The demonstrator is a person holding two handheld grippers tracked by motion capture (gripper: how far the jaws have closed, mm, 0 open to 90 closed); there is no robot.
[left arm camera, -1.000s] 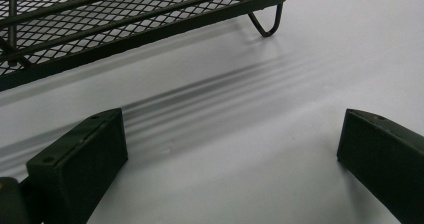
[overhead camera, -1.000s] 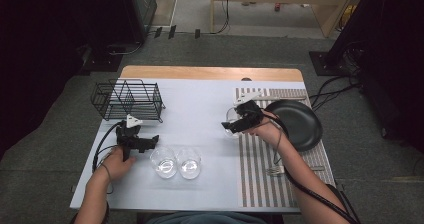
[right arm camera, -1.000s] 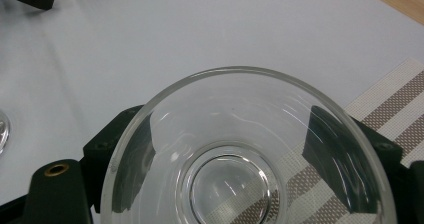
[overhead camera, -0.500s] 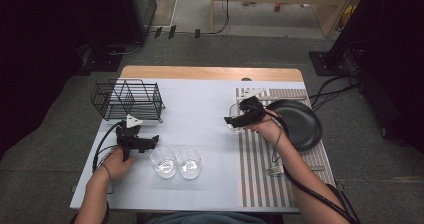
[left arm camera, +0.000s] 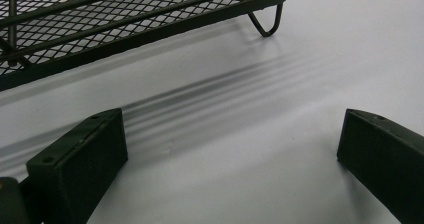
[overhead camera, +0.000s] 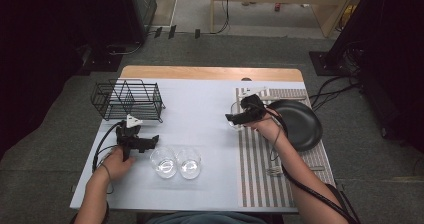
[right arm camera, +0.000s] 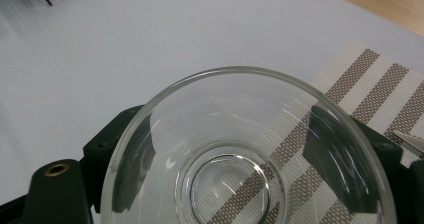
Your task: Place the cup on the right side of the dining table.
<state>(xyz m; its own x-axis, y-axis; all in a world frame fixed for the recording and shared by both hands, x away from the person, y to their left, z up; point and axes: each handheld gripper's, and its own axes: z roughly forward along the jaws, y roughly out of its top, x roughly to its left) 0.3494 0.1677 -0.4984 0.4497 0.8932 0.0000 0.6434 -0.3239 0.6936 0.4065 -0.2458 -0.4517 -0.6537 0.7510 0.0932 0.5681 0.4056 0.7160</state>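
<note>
A clear glass bowl (right arm camera: 230,184) sits between my right gripper's jaws, which press its outer wall on both sides. My right gripper (overhead camera: 235,118) holds it at the left edge of the striped mat (overhead camera: 260,169), and I cannot tell whether it rests on the mat or is raised. My left gripper (overhead camera: 152,143) is near the table's left side, just in front of the black wire rack (overhead camera: 129,100). Its jaws stand wide open over bare white table in the left gripper view (left arm camera: 230,134), with the rack's mesh base (left arm camera: 125,14) just beyond.
Two more clear glass bowls (overhead camera: 164,161) (overhead camera: 189,162) stand side by side near the front, right of my left gripper. A black plate (overhead camera: 295,124) lies on the mat behind my right hand. A fork (overhead camera: 274,171) lies on the mat nearer the front.
My right gripper with the glass bowl has shifted slightly toward the far side of the table. The left gripper has stayed put.
</note>
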